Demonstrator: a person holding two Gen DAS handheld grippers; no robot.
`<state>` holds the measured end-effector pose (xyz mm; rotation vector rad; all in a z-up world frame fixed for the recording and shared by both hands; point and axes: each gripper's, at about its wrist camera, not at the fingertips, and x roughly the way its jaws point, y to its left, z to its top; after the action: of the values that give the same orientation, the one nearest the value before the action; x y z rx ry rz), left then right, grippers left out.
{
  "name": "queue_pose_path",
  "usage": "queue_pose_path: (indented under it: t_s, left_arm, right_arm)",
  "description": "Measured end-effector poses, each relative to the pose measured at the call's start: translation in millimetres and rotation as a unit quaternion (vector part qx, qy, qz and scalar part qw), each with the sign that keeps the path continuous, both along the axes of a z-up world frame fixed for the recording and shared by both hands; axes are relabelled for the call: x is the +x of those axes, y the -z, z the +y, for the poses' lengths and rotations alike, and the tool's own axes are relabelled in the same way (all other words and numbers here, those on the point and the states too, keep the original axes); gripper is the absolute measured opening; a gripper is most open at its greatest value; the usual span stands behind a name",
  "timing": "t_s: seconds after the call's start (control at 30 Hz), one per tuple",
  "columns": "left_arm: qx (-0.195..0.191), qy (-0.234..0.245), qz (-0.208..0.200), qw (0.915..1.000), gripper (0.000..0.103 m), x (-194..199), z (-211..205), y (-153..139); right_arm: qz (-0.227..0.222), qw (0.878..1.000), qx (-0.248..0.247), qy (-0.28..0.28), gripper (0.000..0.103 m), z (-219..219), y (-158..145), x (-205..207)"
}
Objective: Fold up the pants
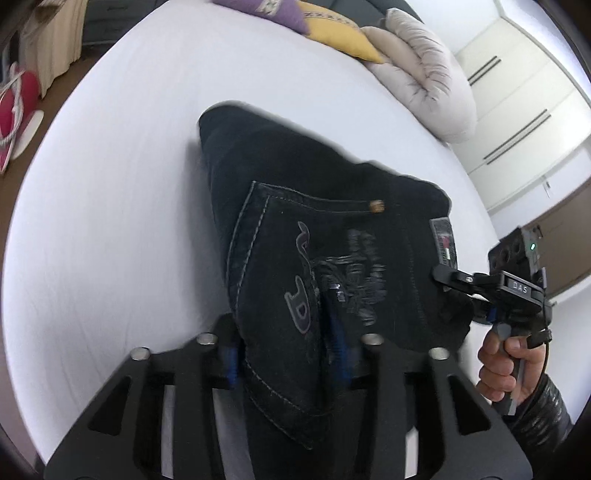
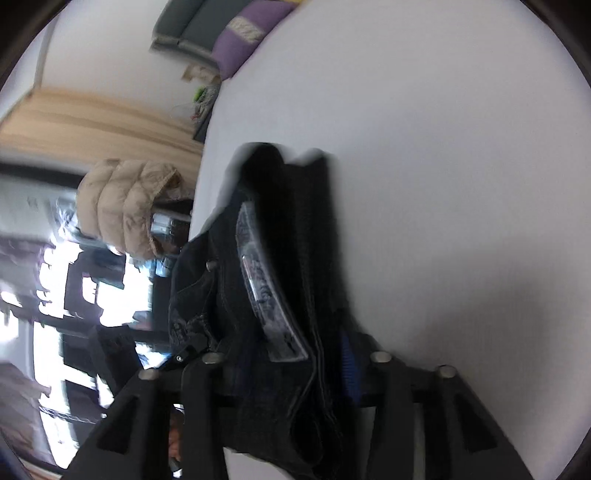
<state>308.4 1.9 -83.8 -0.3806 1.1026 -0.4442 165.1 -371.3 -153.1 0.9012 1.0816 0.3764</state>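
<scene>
Dark denim pants [image 1: 332, 229] lie folded in a thick bundle on the white bed [image 1: 110, 221], back pocket with embroidery facing up. My left gripper [image 1: 284, 332] has the pocket end of the bundle filling the gap between its blue pads [image 1: 337, 332], which touch the fabric on both sides. At the right, a hand holds my right gripper [image 1: 448, 291] against the waistband corner near the label. In the right wrist view the pants [image 2: 295, 258] run edge-on between the fingers of the right gripper [image 2: 280, 354], the cloth pressed against the blue pad [image 2: 349, 365].
Purple [image 1: 266, 11] and yellow [image 1: 332, 33] cushions and a beige folded duvet [image 1: 424, 74] sit at the bed's far side. White wardrobe doors [image 1: 524, 110] stand to the right. A beige padded jacket [image 2: 125, 206] hangs beyond the bed's edge.
</scene>
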Motion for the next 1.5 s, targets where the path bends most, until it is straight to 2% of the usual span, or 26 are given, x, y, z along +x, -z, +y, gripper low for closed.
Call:
queue_pose_path:
  t_s: [0.07,0.13,0.23,0.3,0.37,0.4,0.43,0.47,0.5,0.6,0.67,0.7,0.8,0.87,0.93,1.1,1.23,1.33,1.5]
  left_arm:
    - [-0.015,-0.006,-0.014,0.9998,0.043,-2.7,0.6,4.5]
    - [-0.021,-0.006,-0.019,0.9996,0.044,-3.3,1.2,4.9]
    - [-0.012,-0.026,-0.024,0.9993,0.044,-4.5,7.1,-5.5]
    - [-0.002,-0.042,-0.045,0.9981,0.049,-26.2,20.3,-20.8]
    - [0.028,-0.059,-0.094,0.9935,0.067,-51.8,17.7,-48.7]
    - [0.049,-0.062,-0.130,0.9884,0.072,-69.7,10.3,-67.6]
    - [0.065,-0.063,-0.151,0.9844,0.082,-81.1,4.3,-80.2]
    - [0.096,-0.066,-0.186,0.9756,0.088,-99.7,-4.0,-98.2]
    - [0.109,-0.068,-0.203,0.9706,0.090,-111.0,-8.4,-110.4]
    - [0.150,-0.096,-0.273,0.9455,0.100,-157.9,-25.0,-155.6]
    - [0.174,-0.128,-0.316,0.9237,0.103,-189.4,-29.8,-183.9]
    - [0.183,-0.140,-0.336,0.9131,0.103,-203.2,-31.2,-196.7]
    - [0.207,-0.169,-0.385,0.8835,0.103,-238.7,-29.4,-232.3]
    - [0.219,-0.187,-0.401,0.8694,0.103,-257.5,-25.0,-251.7]
    - [0.217,-0.197,-0.409,0.8640,0.103,-276.3,-18.9,-267.4]
    - [0.214,-0.202,-0.407,0.8645,0.103,-309.5,-12.7,-287.7]
    - [0.210,-0.210,-0.396,0.8688,0.103,-341.0,-11.0,-299.9]
    - [0.212,-0.214,-0.363,0.8820,0.103,-357.3,-15.7,-300.3]
    - [0.215,-0.198,-0.324,0.8999,0.103,-363.0,-31.5,-279.8]
  right_arm:
    - [-0.030,0.998,0.048,0.005,0.039,-14.3,9.4,-10.6]
    - [-0.031,0.997,0.065,0.021,0.041,-25.0,10.1,-17.8]
    - [-0.039,0.996,0.049,0.057,0.052,-40.0,-0.8,-37.8]
    - [-0.042,0.995,0.023,0.083,0.059,-46.9,-12.5,-56.0]
    - [-0.060,0.993,-0.007,0.105,0.062,-48.8,-29.6,-81.0]
    - [-0.067,0.992,-0.018,0.109,0.062,-46.0,-36.0,-86.5]
    - [-0.080,0.989,-0.043,0.113,0.062,-40.9,-48.8,-99.4]
    - [-0.090,0.987,-0.064,0.117,0.062,-36.8,-59.7,-107.4]
    - [-0.105,0.983,-0.090,0.121,0.064,-30.6,-72.5,-117.4]
    - [-0.150,0.969,-0.147,0.132,0.067,-12.8,-114.6,-138.3]
    - [-0.191,0.952,-0.192,0.141,0.073,-1.7,-149.3,-151.5]
    - [-0.214,0.941,-0.216,0.148,0.081,2.4,-167.8,-158.2]
    - [-0.296,0.901,-0.266,0.175,0.101,14.0,-220.7,-184.9]
    - [-0.351,0.866,-0.297,0.195,0.103,26.9,-253.8,-206.9]
    - [-0.386,0.842,-0.317,0.201,0.103,37.4,-275.7,-224.2]
    - [-0.435,0.802,-0.345,0.220,0.103,55.2,-306.9,-265.4]
    - [-0.445,0.790,-0.351,0.236,0.103,63.2,-320.0,-281.3]
    - [-0.445,0.795,-0.347,0.225,0.103,69.2,-320.3,-296.6]
    - [-0.412,0.809,-0.373,0.192,0.103,85.1,-311.3,-296.1]
